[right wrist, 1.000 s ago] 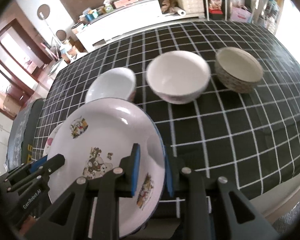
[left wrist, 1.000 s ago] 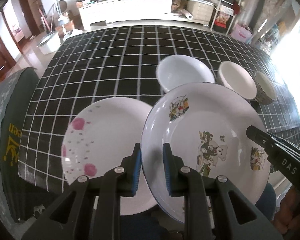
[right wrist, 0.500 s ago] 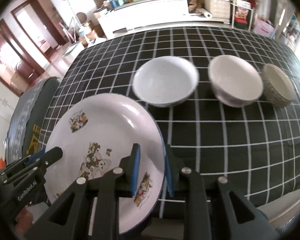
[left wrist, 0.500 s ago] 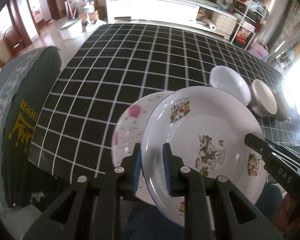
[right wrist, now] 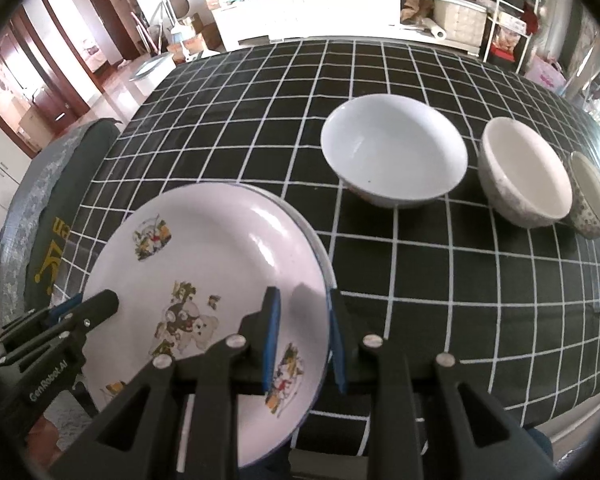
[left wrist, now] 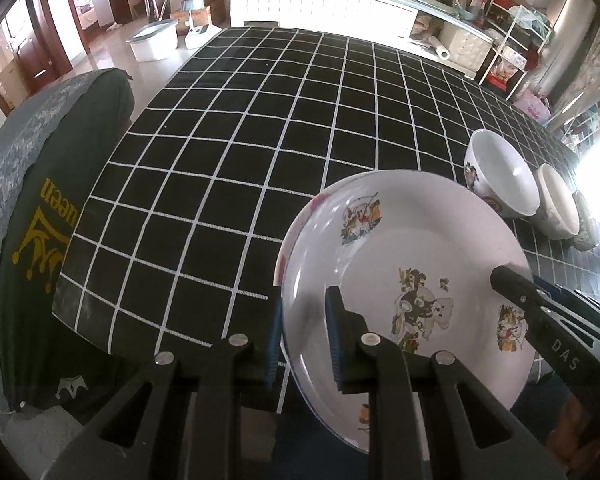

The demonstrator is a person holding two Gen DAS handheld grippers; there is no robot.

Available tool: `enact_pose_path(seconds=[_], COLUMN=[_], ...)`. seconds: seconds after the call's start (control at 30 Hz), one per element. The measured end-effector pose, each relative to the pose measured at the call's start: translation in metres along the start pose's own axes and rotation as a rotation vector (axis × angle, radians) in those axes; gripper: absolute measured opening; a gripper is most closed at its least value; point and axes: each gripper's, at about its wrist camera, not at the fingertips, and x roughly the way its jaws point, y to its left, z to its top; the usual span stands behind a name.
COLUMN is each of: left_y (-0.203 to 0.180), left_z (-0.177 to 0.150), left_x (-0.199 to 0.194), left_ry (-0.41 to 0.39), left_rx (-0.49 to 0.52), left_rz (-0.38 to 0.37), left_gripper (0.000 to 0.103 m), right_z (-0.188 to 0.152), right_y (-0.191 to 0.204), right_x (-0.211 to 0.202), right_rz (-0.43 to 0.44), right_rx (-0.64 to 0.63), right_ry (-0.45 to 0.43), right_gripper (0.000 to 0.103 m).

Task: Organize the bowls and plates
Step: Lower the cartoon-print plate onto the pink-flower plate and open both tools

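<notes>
Cartoon plate (left wrist: 412,264): white, printed with bear and animal figures, held tilted over the near edge of the tabletop (left wrist: 260,128), just above a second plate (left wrist: 296,224) with pink spots, of which only a sliver shows at its left rim.
Left tool (left wrist: 302,336): blue pads closed on the cartoon plate's left rim. Lettering "GenRobot.AI" readable on its body in the right wrist view.
Right tool (right wrist: 300,340): blue pads closed on the same plate's right rim. Lettering "DAS" readable on its body in the left wrist view.
Tabletop cover: black cloth with white grid lines.
Large white bowl (right wrist: 394,156): upright, beyond the plate; red and coloured print on its outer wall in the left wrist view, not legible.
Cream bowl (right wrist: 526,170): upright, just right of the large bowl.
Patterned bowl (right wrist: 592,196): smallest, at the right end of the row, partly cut off by the frame edge.
Chair back (left wrist: 56,184): dark green, at the tabletop's left end, gold crown emblem and partial gold lettering ending "ueen".
White cabinet (right wrist: 308,12): far side of the room, top crowded with boxes and bottles, labels too small to read.
</notes>
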Motion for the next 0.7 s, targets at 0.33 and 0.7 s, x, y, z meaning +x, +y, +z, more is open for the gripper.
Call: enact_pose_path(seconds=[0.33,0.7], left_y=[-0.001,-0.004], left_z=[0.002,0.004], left_x=[0.009,0.015], left_ry=[0.009,0.009], left_rx=[0.0,0.008], left_rz=[-0.007,-0.004], left_gripper=[0.018,0.018], right_z=[0.001,-0.002], right_y=[0.002,-0.004], right_x=[0.008,0.023], right_rz=[-0.047,-0.057], right_rx=[-0.029,-0.017], right_ry=[0.0,0.05], right_gripper=[0.028,0.029])
